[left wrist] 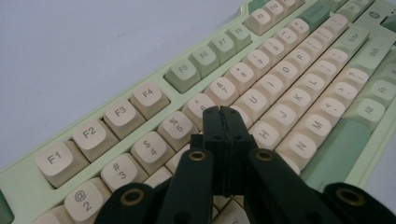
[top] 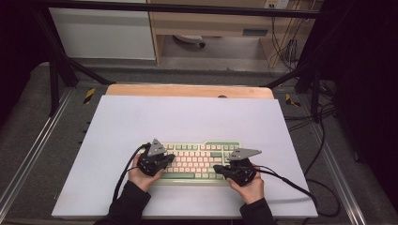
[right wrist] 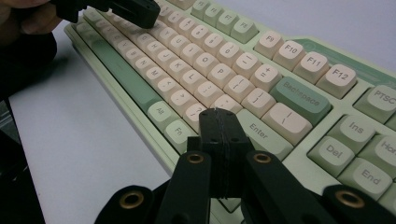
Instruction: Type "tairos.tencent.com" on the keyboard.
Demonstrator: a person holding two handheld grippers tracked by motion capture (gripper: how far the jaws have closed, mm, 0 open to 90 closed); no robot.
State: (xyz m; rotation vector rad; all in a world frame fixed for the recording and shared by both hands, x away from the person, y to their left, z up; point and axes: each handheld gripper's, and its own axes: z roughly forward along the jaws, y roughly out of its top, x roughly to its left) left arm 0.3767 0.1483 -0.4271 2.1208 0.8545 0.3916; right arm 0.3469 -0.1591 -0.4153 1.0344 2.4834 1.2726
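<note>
A pale green keyboard [top: 197, 160] with cream and green keys lies near the front of the white table top. My left gripper [top: 169, 160] hovers over its left half, jaws pressed together with nothing between them. In the left gripper view its tips [left wrist: 223, 114] hang just above the keyboard [left wrist: 285, 88] around the T and G keys. My right gripper [top: 218, 168] is over the right end, also shut and empty. In the right gripper view its tips [right wrist: 220, 116] sit low over the keyboard [right wrist: 243, 70] beside the Enter key [right wrist: 259, 133].
The white table top [top: 187, 117] has a wooden strip [top: 187, 90] along its far edge. Black cables [top: 300, 187] trail off both grippers toward the front. A metal frame and a black cable bundle stand at the right, a wooden desk behind.
</note>
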